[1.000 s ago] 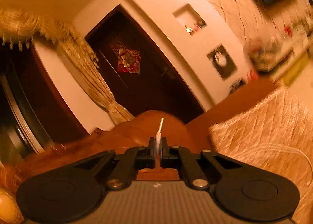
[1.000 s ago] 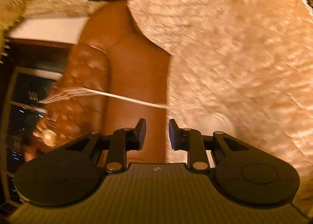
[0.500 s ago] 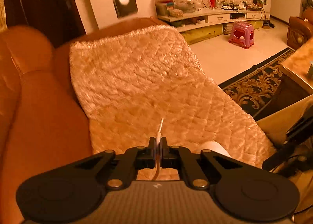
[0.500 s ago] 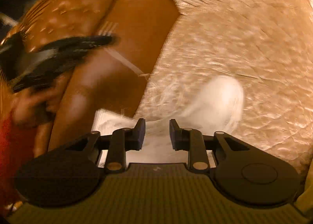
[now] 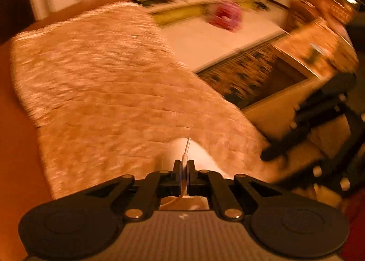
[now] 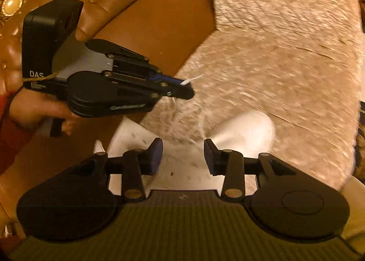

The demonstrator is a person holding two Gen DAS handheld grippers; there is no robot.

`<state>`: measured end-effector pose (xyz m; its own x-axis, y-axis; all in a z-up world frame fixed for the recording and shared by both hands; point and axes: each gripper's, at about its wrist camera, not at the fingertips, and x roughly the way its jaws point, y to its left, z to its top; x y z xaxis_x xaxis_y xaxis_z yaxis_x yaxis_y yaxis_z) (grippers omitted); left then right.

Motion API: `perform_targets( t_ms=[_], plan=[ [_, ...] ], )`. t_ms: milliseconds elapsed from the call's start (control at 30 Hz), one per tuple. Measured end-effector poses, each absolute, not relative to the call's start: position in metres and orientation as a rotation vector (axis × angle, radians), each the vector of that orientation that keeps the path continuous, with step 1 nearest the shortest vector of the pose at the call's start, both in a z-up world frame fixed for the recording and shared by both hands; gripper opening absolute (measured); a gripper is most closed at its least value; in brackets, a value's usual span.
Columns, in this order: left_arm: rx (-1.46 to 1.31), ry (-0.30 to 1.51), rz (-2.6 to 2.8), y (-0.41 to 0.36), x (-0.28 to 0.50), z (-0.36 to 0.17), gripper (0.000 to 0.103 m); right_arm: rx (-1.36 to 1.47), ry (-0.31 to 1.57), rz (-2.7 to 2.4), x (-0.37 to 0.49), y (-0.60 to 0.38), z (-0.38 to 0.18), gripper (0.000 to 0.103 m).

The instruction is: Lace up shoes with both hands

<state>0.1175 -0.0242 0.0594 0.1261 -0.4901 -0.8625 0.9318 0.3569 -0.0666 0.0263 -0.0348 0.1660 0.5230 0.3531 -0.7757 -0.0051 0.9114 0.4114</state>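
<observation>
A: The left gripper (image 6: 186, 88) pinches the white shoelace (image 6: 191, 79) near its tip, which pokes out past the pressed-together jaws.

B: And the right gripper (image 6: 183, 158)?

A: Its jaws are opening, nothing gripped between them — the white shoe (image 6: 246, 133) lies just beyond and below them (toe towards the right), on the quilted beige cover (image 6: 285, 55) of a brown leather sofa (image 6: 159, 21).

B: The lace?

A: It trails blurred from the left gripper down to the shoe.
</observation>
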Motion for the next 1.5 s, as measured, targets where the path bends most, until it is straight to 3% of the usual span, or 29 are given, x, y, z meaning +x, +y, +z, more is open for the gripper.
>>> perform_targets(
  t_ms=[333,567,1000,1500],
  plan=[
    [1.150,1.128,-1.407,-0.099,0.070,0.025,0.003,0.570,1.075,0.152,-0.018,-0.073,0.126,0.046],
    [1.317,1.261,-1.376,-0.130,0.067,0.005,0.003,0.670,1.059,0.144,-0.029,-0.083,0.118,0.046],
    [1.264,1.508,-1.318,-0.172,0.075,-0.011,0.003,0.743,1.024,0.169,-0.034,-0.092,0.110,0.046],
    [1.115,1.492,-1.180,-0.142,0.073,-0.020,0.003,0.788,1.019,0.206,-0.035,-0.095,0.100,0.046]
  ],
)
